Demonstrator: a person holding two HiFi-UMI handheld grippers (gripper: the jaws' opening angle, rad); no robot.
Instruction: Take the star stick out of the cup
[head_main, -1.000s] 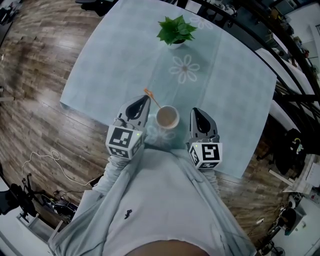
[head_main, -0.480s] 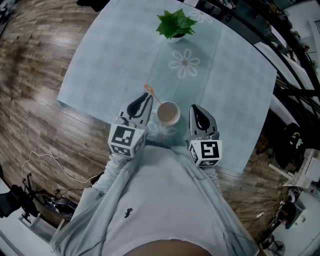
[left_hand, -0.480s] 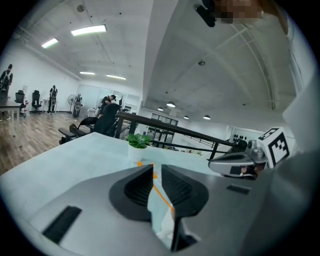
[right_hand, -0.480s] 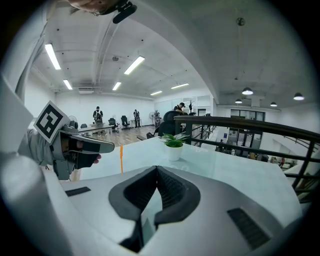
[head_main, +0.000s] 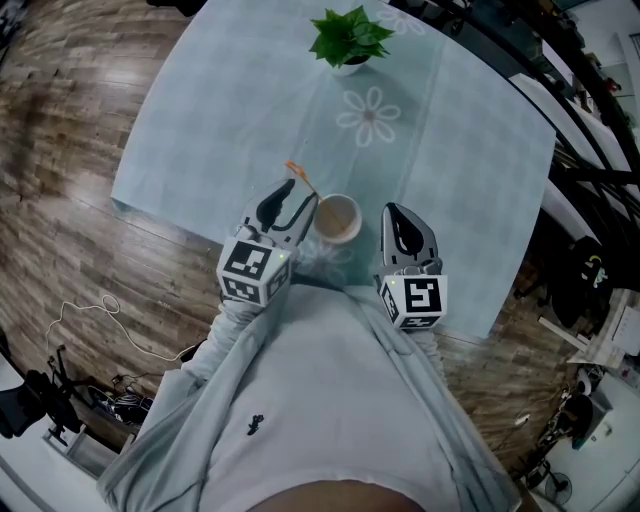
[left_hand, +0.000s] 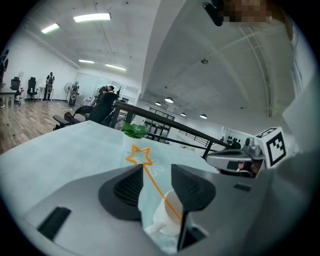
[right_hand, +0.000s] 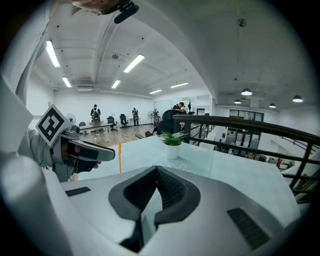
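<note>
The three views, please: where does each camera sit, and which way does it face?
Head view: on the head, steeply down on table, cup, left gripper, right gripper; sleeves, torso show.
Left gripper view: on that gripper, along its just-opening jaws, star stick between them.
Right gripper view: on that gripper, along shut jaws toward the plant.
Both gripper views share the plant.

A pale grey long-sleeved top (head_main: 320, 400) is worn, seen at 6 o'clock in the head view. The left gripper (head_main: 303, 192) and right gripper (head_main: 389, 208) are shelled in light grey, with black ribbed pads (left_hand: 127, 187). On each, 1 white cube (head_main: 255, 272) with black square markers is carried.
</note>
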